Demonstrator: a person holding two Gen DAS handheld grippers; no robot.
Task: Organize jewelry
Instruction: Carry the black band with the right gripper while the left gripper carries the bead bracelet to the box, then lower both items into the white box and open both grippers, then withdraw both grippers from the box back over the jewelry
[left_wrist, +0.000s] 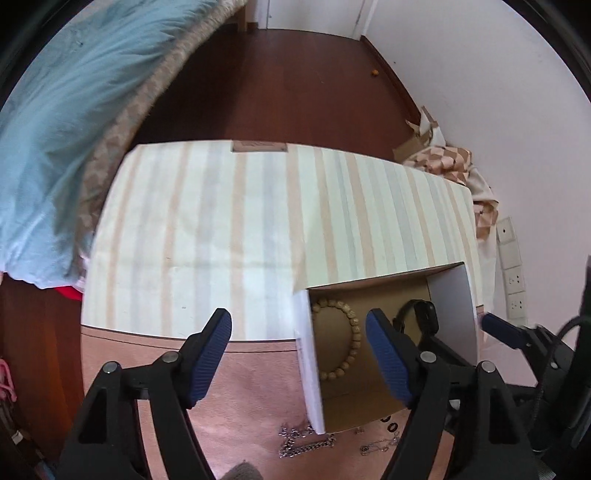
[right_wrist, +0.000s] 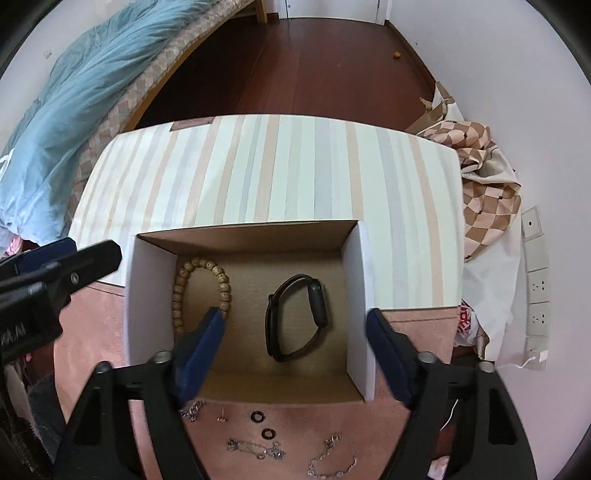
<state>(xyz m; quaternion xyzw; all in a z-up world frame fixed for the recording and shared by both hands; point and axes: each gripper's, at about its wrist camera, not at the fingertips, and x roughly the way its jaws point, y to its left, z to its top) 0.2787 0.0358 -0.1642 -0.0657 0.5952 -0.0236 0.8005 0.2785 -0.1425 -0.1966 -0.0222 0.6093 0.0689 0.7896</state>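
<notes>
Jewelry is split between two places: a bead bracelet (right_wrist: 201, 291) and a black watch (right_wrist: 297, 319) lie inside the open cardboard box (right_wrist: 356, 295), while thin chains (right_wrist: 258, 450), two small dark rings (right_wrist: 261, 424) and what may be an ear stud, too small to be sure, lie on the pink cloth (right_wrist: 96, 332) along the box's near edge.

Both tools are released. The right gripper (right_wrist: 295, 343) hangs spread over the box with nothing between its ribbed blue pads (right_wrist: 201, 350); the left gripper (left_wrist: 299, 354) straddles the box's left wall, also empty.

Risks, as I judge them: the chains are fine, slack and lie close together, so a pinch could lift two at once or snag links on the pads. The rings are small, hard and flat against soft cloth, so they could slip or skitter away. The box is light card with thin upright walls, and a descending finger could nudge or tip it.
</notes>
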